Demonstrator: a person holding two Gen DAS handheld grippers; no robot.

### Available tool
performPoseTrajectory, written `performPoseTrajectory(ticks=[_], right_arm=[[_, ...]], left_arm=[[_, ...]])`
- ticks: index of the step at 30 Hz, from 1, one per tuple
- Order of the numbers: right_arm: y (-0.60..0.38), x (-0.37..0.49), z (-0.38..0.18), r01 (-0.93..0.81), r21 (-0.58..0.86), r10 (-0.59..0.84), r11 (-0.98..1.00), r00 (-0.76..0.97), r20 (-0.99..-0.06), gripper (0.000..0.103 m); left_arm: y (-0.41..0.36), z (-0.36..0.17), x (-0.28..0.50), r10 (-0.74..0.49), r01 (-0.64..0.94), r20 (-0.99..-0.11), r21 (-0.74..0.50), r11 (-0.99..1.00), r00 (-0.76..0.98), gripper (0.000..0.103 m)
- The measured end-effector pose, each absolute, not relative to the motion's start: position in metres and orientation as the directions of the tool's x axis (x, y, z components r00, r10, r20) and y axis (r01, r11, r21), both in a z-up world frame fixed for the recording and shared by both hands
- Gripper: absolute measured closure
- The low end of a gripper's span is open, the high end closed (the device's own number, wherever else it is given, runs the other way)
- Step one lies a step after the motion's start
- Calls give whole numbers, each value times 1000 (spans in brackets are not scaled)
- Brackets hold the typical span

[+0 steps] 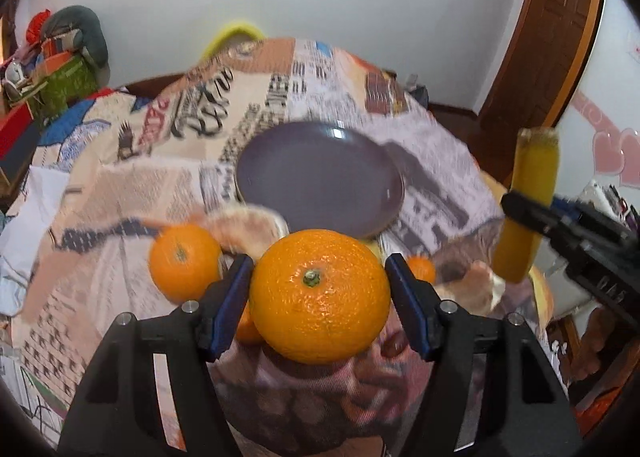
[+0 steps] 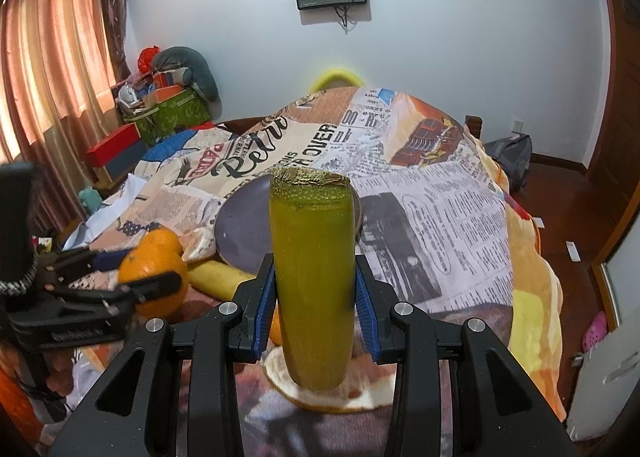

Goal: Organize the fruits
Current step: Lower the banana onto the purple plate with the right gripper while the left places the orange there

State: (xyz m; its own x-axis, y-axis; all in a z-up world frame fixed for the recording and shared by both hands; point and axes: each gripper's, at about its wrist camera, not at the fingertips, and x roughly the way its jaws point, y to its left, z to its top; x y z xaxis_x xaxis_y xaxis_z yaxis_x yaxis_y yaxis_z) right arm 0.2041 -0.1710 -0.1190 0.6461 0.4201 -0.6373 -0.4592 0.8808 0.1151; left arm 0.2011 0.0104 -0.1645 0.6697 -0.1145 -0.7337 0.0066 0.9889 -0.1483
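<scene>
My left gripper (image 1: 320, 289) is shut on a large orange (image 1: 320, 295), held above the bed's printed blanket (image 1: 160, 185). A purple plate (image 1: 320, 181) lies on the blanket just beyond it. My right gripper (image 2: 316, 309) is shut on a yellow-green corn cob (image 2: 312, 277), held upright; the cob shows at the right in the left wrist view (image 1: 528, 205). The plate (image 2: 244, 229) sits behind the cob in the right wrist view. The left gripper with its orange (image 2: 148, 277) shows at the left there.
More oranges (image 1: 184, 261) lie left of the plate, with one small orange (image 1: 420, 269) to the right. A banana (image 2: 216, 277) and peel pieces (image 2: 332, 397) lie on the blanket. Boxes and clutter (image 2: 168, 109) stand by the curtain. A backpack (image 2: 512, 157) sits on the floor.
</scene>
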Motion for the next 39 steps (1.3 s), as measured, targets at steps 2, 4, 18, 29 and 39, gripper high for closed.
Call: performPoseTrajectory(ticks=[2, 4, 18, 29, 39], right_arm=[[-169, 209, -118, -460, 115, 421, 881, 649, -634, 70], [-166, 215, -118, -459, 115, 422, 881, 652, -630, 70], [-149, 263, -122, -462, 114, 425, 880, 656, -624, 70], [-131, 297, -141, -485, 126, 436, 866, 607, -665, 70], [-113, 318, -163, -514, 140, 440, 846, 525, -729, 70]], left_arm=[[15, -156, 206, -107, 4, -716, -144, 990, 690, 36], [18, -148, 214, -96, 2, -698, -134, 991, 710, 36], [30, -147, 267, -93, 6, -669, -131, 991, 737, 36], [41, -167, 312, -83, -5, -693, -124, 992, 716, 36], [48, -193, 343, -69, -14, -744, -104, 994, 664, 36]])
